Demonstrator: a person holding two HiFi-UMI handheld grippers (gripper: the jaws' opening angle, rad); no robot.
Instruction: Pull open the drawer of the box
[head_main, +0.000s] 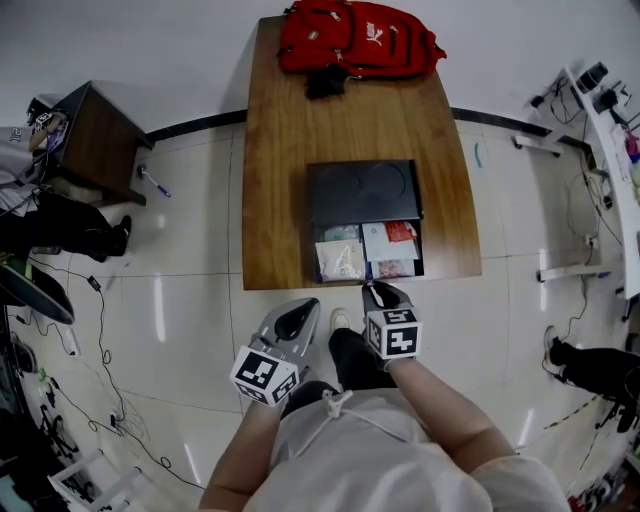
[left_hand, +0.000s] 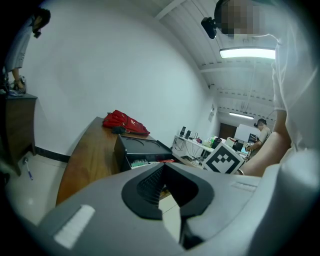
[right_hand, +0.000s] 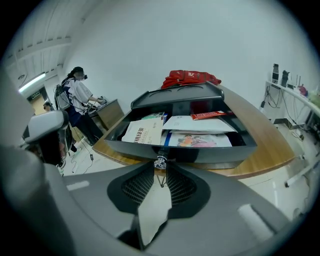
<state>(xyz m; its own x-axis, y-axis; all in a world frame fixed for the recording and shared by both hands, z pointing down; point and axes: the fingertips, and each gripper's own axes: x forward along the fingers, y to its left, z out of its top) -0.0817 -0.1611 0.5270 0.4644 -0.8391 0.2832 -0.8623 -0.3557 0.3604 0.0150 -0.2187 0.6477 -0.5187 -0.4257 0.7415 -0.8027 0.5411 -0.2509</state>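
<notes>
A black box (head_main: 362, 190) stands on the wooden table (head_main: 280, 180), and its drawer (head_main: 418, 255) is pulled out toward me, showing booklets and papers inside. My right gripper (head_main: 378, 288) is at the middle of the drawer's front wall (right_hand: 210, 154). Its tips (right_hand: 160, 168) are closed on the small shiny knob (right_hand: 160, 161). My left gripper (head_main: 305, 305) hangs below the table's near edge, left of the drawer, touching nothing. In the left gripper view its jaws (left_hand: 162, 167) meet with nothing between them, and the box (left_hand: 142, 147) lies ahead.
A red backpack (head_main: 358, 38) and a dark bundle (head_main: 325, 82) lie at the table's far end. A brown cabinet (head_main: 95, 140) stands at the left and a white desk (head_main: 610, 150) at the right. Cables trail over the tiled floor (head_main: 110, 400). A person (right_hand: 79, 97) stands by the cabinet.
</notes>
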